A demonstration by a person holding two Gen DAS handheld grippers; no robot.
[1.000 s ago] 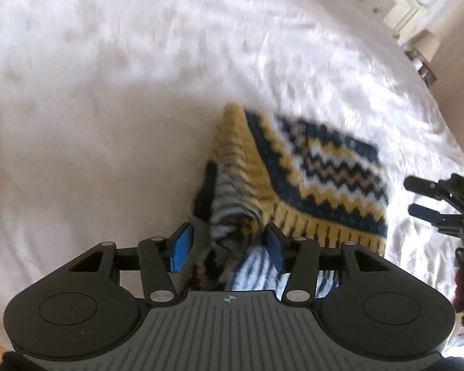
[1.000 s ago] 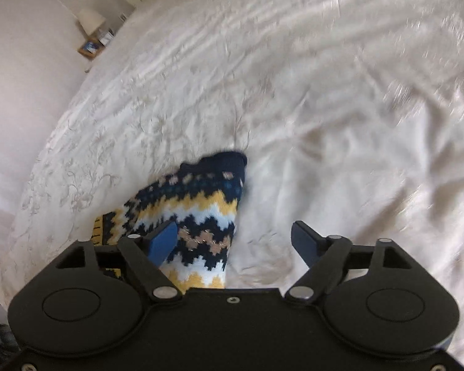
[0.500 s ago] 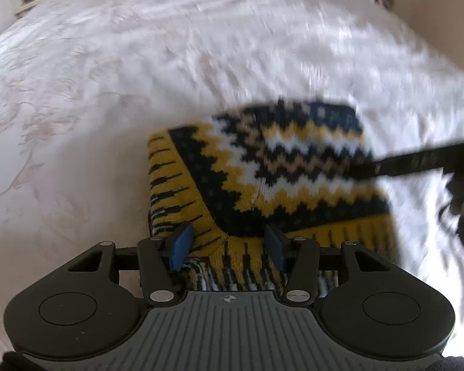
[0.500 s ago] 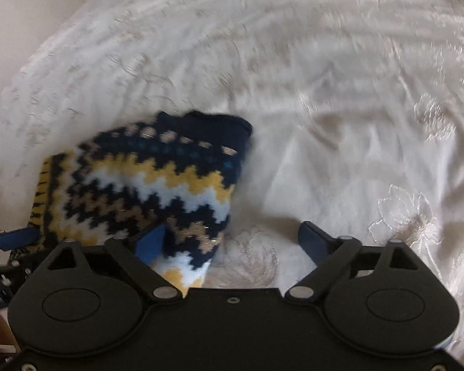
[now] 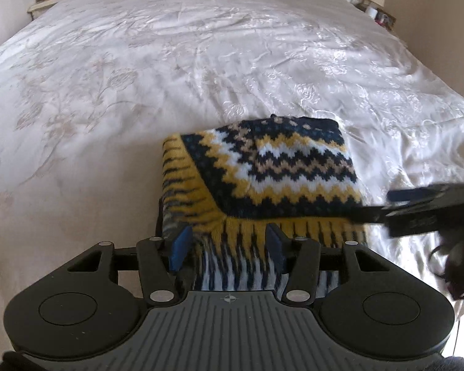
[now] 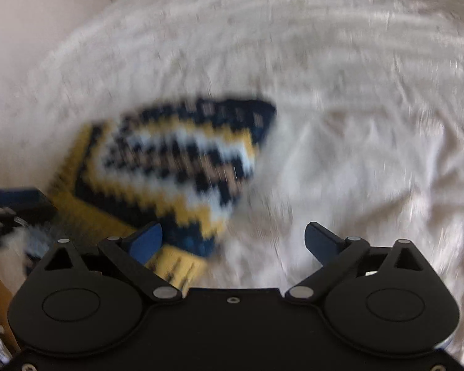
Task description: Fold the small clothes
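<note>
In the left wrist view, the left gripper (image 5: 229,245) sits nearest the camera with its two blue pads partly apart, and the near yellow-fringed edge of the knitted garment (image 5: 281,167) runs between them. The left pad (image 5: 180,247) and the right pad (image 5: 273,245) lie against the bunched knit on either side, so the gripper is clamped on that near hem. Below the pads a white and navy striped layer of the same piece hangs towards the gripper body.

The garment is folded into a rough rectangle, patterned in navy, white, tan and yellow zigzags, and rests on the white embroidered bedspread (image 5: 139,71) just beyond the left gripper, its far edge dark navy.

In the right wrist view, which is blurred, the right gripper (image 6: 233,241) has just been opening and its jaws stand wide apart. Its left pad (image 6: 147,241) lies over the near right corner of the garment (image 6: 176,160); its right pad (image 6: 320,241) hangs over bare bedspread (image 6: 355,123). Neither pad presses on the knit.

At the right edge of the left view, the right gripper (image 5: 417,204) shows as a dark blurred shape beside the garment's right side.
</note>
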